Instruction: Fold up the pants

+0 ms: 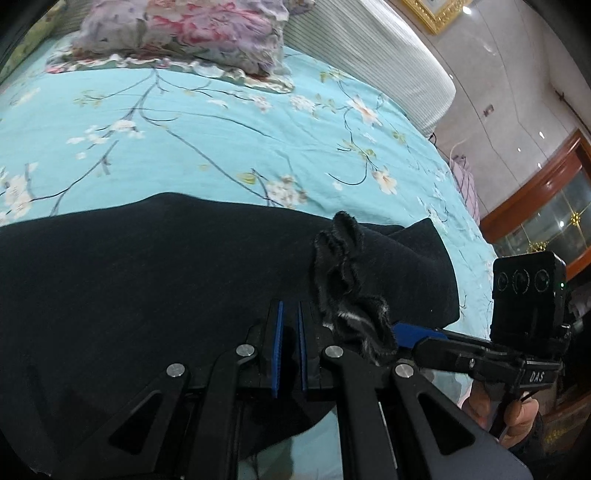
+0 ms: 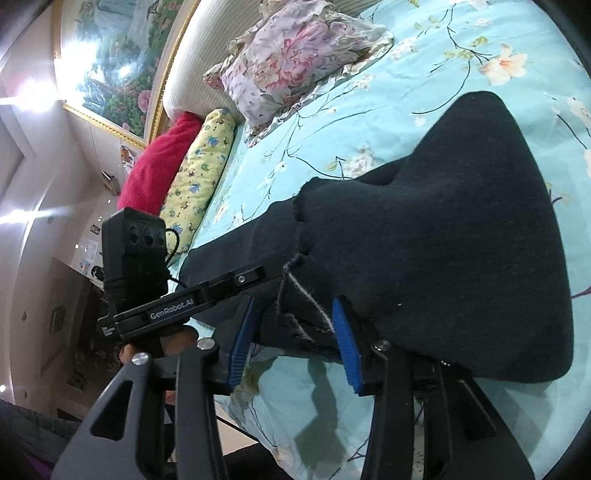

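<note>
- Left wrist view: the pants (image 1: 155, 266) are dark navy, thick and soft, and lie across the near part of the bed (image 1: 207, 140), over a turquoise sheet printed with branches and pale blossoms.
- A bunched, fuzzy-edged end of the cloth (image 1: 343, 273) stands up in ruffles just to the right of the left gripper (image 1: 290, 328), and a folded layer runs from it toward the bed's right side.
- That gripper's blue pads (image 1: 277, 339) sit nearly together with only a narrow slot between them; dark cloth lies under and behind them, but whether any is pinched I cannot tell.
- Right wrist view: the right gripper (image 2: 295, 334) has its blue pads (image 2: 345, 343) apart, and a hem with a pale stitched edge (image 2: 306, 295) hangs loose between them, not pressed by either pad.
- Bare sheet spreads beyond the pants up to a flowered pillow (image 1: 192, 33) at the padded headboard (image 1: 388, 62).
- A yellow patterned bolster (image 2: 199, 170) and a red cushion (image 2: 159, 166) line the bed's far side, well apart from the pants.
- The sheet's near edge (image 2: 295, 417) drops away below the right gripper.
</note>
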`<control>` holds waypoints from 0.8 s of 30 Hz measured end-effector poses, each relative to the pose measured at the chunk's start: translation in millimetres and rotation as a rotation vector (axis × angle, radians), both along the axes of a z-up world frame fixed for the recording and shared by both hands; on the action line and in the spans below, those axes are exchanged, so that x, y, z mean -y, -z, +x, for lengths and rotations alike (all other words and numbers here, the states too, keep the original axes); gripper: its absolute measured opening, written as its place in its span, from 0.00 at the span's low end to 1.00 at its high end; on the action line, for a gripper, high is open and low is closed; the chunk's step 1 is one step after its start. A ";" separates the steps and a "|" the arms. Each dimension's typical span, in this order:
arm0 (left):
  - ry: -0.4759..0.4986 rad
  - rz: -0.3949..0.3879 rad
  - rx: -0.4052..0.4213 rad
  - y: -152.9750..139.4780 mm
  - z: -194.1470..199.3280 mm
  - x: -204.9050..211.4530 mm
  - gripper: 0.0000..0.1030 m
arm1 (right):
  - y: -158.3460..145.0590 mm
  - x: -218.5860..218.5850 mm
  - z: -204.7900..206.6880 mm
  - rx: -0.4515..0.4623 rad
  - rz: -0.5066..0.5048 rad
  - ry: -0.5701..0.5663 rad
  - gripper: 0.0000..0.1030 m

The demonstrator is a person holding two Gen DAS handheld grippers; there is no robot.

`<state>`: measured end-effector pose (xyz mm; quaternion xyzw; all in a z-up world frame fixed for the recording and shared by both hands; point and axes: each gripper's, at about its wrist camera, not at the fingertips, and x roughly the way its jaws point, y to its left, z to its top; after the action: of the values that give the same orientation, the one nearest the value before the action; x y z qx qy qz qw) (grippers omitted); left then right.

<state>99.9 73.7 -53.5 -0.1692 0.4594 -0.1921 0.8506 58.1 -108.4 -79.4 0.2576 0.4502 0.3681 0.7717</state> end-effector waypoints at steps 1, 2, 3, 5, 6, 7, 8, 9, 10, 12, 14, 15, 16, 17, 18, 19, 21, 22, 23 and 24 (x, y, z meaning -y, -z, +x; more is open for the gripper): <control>-0.007 -0.004 0.001 -0.6 -2.1 -3.0 0.06 | -0.8 -1.1 0.8 -0.001 0.000 0.000 0.43; -0.011 -0.008 0.001 -1.1 -3.6 -5.5 0.06 | -1.6 -1.7 0.5 0.000 0.000 -0.002 0.43; -0.019 -0.011 0.002 -1.4 -6.3 -8.3 0.07 | -2.7 -2.8 0.6 0.002 -0.001 -0.004 0.43; -0.035 -0.011 0.003 -2.3 -11.9 -11.9 0.08 | -6.3 -5.6 0.0 0.011 -0.005 -0.013 0.43; -0.040 -0.012 0.003 -2.6 -13.4 -13.0 0.09 | -8.4 -7.4 -0.4 0.017 -0.010 -0.018 0.43; -0.047 -0.014 0.003 -2.8 -14.6 -14.6 0.09 | -10.1 -9.0 -0.8 0.022 -0.014 -0.022 0.43; -0.056 -0.018 0.003 -2.7 -16.4 -16.4 0.10 | -12.0 -11.1 -1.2 0.027 -0.015 -0.027 0.43; -0.062 -0.022 0.002 -2.5 -18.1 -18.0 0.12 | -13.7 -12.8 -1.6 0.033 -0.015 -0.033 0.43; -0.070 -0.026 0.001 -2.2 -19.5 -19.1 0.12 | -15.6 -14.9 -2.1 0.038 -0.017 -0.039 0.43; -0.087 -0.029 0.000 -2.1 -22.0 -21.5 0.12 | -19.2 -18.6 -2.9 0.050 -0.027 -0.045 0.43; -0.108 -0.022 0.004 -3.3 -27.0 -24.1 0.12 | -22.4 -22.1 -2.8 0.066 -0.037 -0.057 0.43; -0.120 -0.020 0.008 -4.3 -29.8 -25.2 0.12 | -24.6 -24.5 -2.9 0.075 -0.046 -0.062 0.43; -0.135 -0.018 0.012 -5.5 -33.7 -27.8 0.15 | -25.8 -26.1 -2.8 0.081 -0.050 -0.067 0.43; -0.152 -0.015 0.016 -6.5 -37.2 -30.2 0.17 | -27.3 -28.3 -2.6 0.088 -0.055 -0.073 0.43; -0.181 -0.011 0.023 -8.4 -42.6 -34.6 0.23 | -28.3 -29.6 -2.2 0.093 -0.058 -0.077 0.43; -0.200 -0.010 0.029 -9.7 -46.6 -38.4 0.25 | -29.5 -31.7 -1.5 0.098 -0.059 -0.082 0.43; -0.243 -0.017 0.038 -12.3 -55.9 -48.7 0.25 | -31.0 -37.4 0.9 0.102 -0.062 -0.096 0.43; -0.270 -0.028 0.041 -13.5 -62.7 -56.8 0.25 | -31.4 -41.1 1.3 0.106 -0.066 -0.105 0.43; -0.285 -0.034 0.042 -13.4 -66.6 -61.6 0.25 | -32.2 -46.0 2.0 0.112 -0.073 -0.115 0.43; -0.304 -0.042 0.044 -13.6 -72.1 -68.0 0.25 | -32.5 -49.4 2.4 0.115 -0.079 -0.122 0.43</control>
<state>27.7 141.6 -39.8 -0.2505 0.4058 -0.0745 0.8758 60.4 -59.1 -46.9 0.1776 0.4339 0.4105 0.7821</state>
